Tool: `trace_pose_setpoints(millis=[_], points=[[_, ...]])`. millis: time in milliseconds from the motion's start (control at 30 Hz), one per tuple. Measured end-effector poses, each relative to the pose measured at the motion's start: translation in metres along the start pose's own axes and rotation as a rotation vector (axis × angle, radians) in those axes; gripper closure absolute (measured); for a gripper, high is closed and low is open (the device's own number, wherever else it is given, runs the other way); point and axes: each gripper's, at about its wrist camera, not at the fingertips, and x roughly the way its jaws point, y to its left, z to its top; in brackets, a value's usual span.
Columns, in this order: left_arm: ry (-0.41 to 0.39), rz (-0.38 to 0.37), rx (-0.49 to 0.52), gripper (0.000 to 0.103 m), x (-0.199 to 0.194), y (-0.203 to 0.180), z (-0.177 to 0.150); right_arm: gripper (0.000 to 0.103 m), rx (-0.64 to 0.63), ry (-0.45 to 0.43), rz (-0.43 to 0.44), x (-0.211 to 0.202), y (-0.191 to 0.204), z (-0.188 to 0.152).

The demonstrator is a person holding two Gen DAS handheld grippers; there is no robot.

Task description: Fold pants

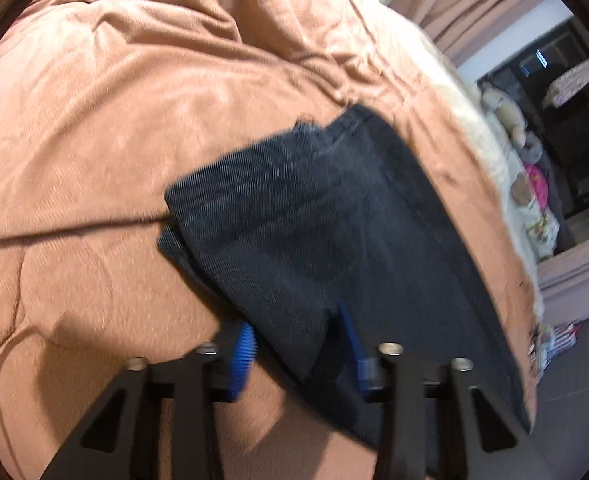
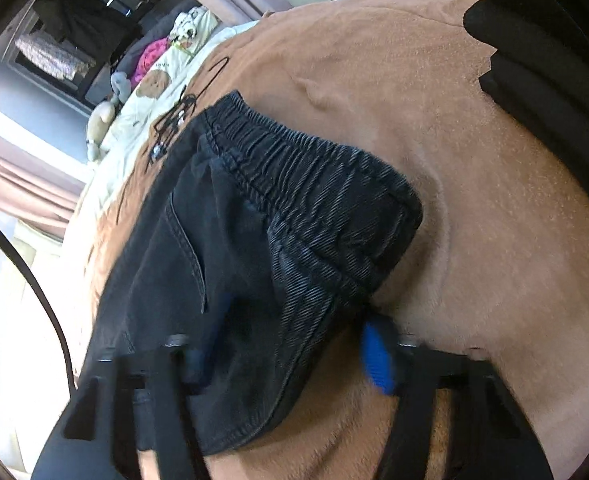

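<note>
Black folded pants lie on a tan bedspread. In the left wrist view my left gripper straddles the near edge of the folded legs. Its left pad sits just off the cloth's edge and its right pad digs into the fabric; the jaws stand partly apart. In the right wrist view the elastic waistband faces me, and my right gripper straddles the waistband corner. One pad rests on the pants, the other pad stands beside the corner over the bedspread.
The bed's far edge carries a cream cover with a bear print and soft toys. Dark tangled cords lie beside the waistband. A dark gloved hand shows at the upper right. Curtains and furniture stand beyond the bed.
</note>
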Motion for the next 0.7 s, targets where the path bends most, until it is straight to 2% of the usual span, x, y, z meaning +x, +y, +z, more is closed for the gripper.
trace_pose_setpoints(millis=[33, 133, 400, 633, 667, 700], points=[[-0.02, -0.026, 0.0, 0.071, -0.004, 0.0, 0.001, 0.066, 0.004, -0.009, 0.017, -0.002, -0.003, -0.004], [-0.041, -0.053, 0.019, 0.071, -0.012, -0.002, 0.001, 0.067, -0.005, -0.037, 0.061, -0.011, -0.005, -0.006], [0.027, -0.032, -0.001, 0.071, 0.008, 0.006, -0.005, 0.066, 0.012, 0.014, 0.051, 0.006, -0.024, -0.018], [-0.053, -0.004, -0.051, 0.071, 0.005, 0.016, 0.01, 0.067, 0.045, -0.002, 0.074, 0.01, -0.02, -0.002], [-0.06, -0.002, -0.061, 0.071, 0.006, 0.02, 0.013, 0.068, 0.055, -0.007, 0.083, 0.01, -0.021, -0.002], [-0.062, -0.002, -0.066, 0.076, 0.007, 0.022, 0.015, 0.077, 0.067, -0.014, 0.102, 0.01, -0.022, -0.002]])
